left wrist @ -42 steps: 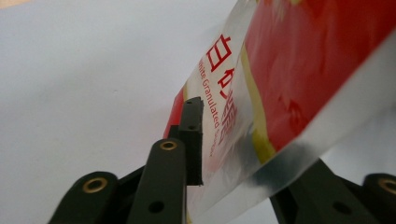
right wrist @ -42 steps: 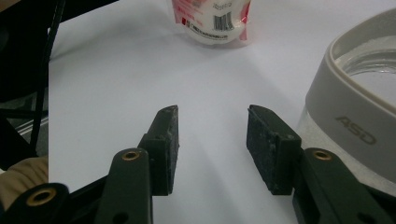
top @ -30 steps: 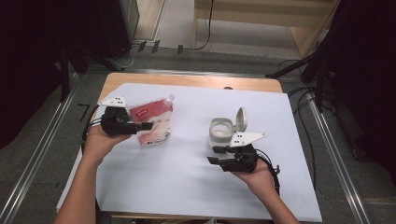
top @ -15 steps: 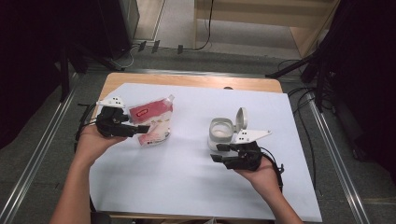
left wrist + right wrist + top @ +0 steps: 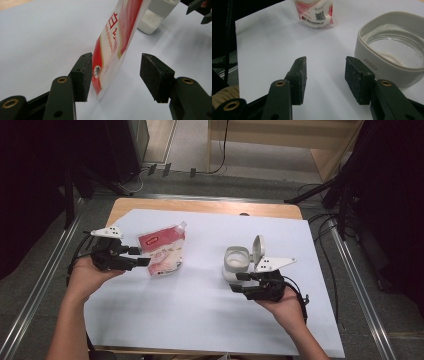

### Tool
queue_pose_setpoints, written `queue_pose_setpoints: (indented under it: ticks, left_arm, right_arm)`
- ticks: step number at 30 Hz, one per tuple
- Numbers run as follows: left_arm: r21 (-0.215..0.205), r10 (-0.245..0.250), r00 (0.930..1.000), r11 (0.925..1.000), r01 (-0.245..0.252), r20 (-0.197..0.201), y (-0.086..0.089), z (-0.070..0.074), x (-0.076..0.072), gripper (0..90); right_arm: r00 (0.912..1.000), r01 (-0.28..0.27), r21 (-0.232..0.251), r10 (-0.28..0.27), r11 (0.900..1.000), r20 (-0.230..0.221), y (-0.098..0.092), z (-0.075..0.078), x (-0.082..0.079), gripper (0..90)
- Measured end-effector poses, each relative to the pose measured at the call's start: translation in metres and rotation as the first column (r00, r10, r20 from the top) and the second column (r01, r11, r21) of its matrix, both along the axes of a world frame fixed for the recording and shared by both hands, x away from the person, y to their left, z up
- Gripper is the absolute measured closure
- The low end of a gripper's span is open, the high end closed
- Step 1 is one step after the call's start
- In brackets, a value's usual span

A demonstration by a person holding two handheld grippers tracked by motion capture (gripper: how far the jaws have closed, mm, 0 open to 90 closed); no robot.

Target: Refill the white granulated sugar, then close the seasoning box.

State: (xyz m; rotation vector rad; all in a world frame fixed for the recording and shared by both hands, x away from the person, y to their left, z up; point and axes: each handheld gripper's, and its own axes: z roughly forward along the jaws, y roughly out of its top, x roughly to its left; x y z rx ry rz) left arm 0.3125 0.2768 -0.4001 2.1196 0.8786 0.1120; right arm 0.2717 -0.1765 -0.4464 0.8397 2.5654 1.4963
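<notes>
A red and white pouch (image 5: 162, 252) lies on the white sheet at the left, its spout pointing to the far side. My left gripper (image 5: 142, 256) is at its near left edge. Its jaws have just been opening. In the left gripper view the pouch's corner (image 5: 112, 42) stands between the jaws, against the left pad (image 5: 85, 75) and apart from the right pad. A grey-rimmed glass jar (image 5: 236, 260) with its lid (image 5: 258, 249) flipped up holds white powder. My right gripper (image 5: 237, 282) is open just in front of the jar (image 5: 384, 62), with nothing between its jaws.
The white sheet (image 5: 200, 310) covers most of the wooden table (image 5: 200, 206). Metal rails run along both sides, and cables lie on the floor at the right. The other gripper (image 5: 200, 10) shows beyond the jar (image 5: 152, 20) in the left gripper view.
My left gripper has opened its jaws and drawn back to the left, off the pouch's middle to its edge. The pouch and jar have stayed put. The right hand has hardly moved.
</notes>
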Motion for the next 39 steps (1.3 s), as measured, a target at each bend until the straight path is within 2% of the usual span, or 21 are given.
queue_pose_setpoints:
  ticks: [3,4,6,14,18,22,23,26,32,37,39]
  left_arm:
    - [0.012,0.014,0.9999,0.9998,-0.014,-0.003,0.004,-0.001,-0.002,44.4]
    - [0.032,0.012,0.9999,0.9994,-0.012,0.000,0.006,-0.001,-0.002,44.4]
    - [0.048,0.021,0.9998,0.9986,-0.021,-0.006,0.010,-0.003,-0.002,44.5]
    - [0.036,0.052,0.9987,0.9980,-0.052,-0.004,0.022,-0.007,-0.003,44.5]
    - [0.025,0.081,0.9964,0.9964,-0.081,-0.025,0.027,-0.014,-0.002,44.5]
    - [0.049,0.102,0.9946,0.9937,-0.101,-0.021,0.033,-0.019,0.000,44.3]
    - [0.045,0.124,0.9922,0.9914,-0.123,-0.017,0.033,-0.020,0.000,44.0]
    - [0.034,0.145,0.9894,0.9890,-0.144,-0.014,0.034,-0.023,0.003,44.0]
    - [0.054,0.156,0.9877,0.9863,-0.156,-0.008,0.029,-0.026,0.007,44.0]
    - [0.052,0.154,0.9880,0.9867,-0.154,-0.006,0.026,-0.029,0.010,44.0]
    - [0.051,0.146,0.9891,0.9881,-0.145,-0.020,0.026,-0.029,0.011,44.0]
  right_arm:
    - [1.0000,0.007,-0.002,-0.007,1.000,0.000,-0.004,0.001,0.000,52.7]
    - [0.9999,0.010,-0.002,-0.010,1.000,-0.002,-0.005,0.001,0.000,52.7]
    - [0.9999,0.016,-0.001,-0.016,1.000,0.002,-0.007,0.002,0.000,52.8]
    - [0.9991,0.042,0.004,-0.042,0.999,0.008,-0.014,0.004,0.000,53.0]
    - [0.9988,0.047,0.001,-0.047,0.999,0.009,-0.018,0.004,0.001,53.6]
    - [0.9983,0.057,-0.002,-0.057,0.998,0.004,-0.021,0.004,0.002,54.0]
    - [0.9983,0.058,0.001,-0.058,0.998,0.004,-0.022,0.004,0.003,54.1]
    - [0.9981,0.061,-0.004,-0.061,0.998,0.007,-0.024,0.005,0.003,54.9]
    - [0.9972,0.074,-0.007,-0.074,0.997,0.009,-0.030,0.008,0.005,55.9]
    - [0.9969,0.079,-0.017,-0.079,0.997,0.007,-0.039,0.014,0.006,57.1]
    - [0.9967,0.082,-0.012,-0.082,0.997,0.001,-0.043,0.016,0.007,59.7]
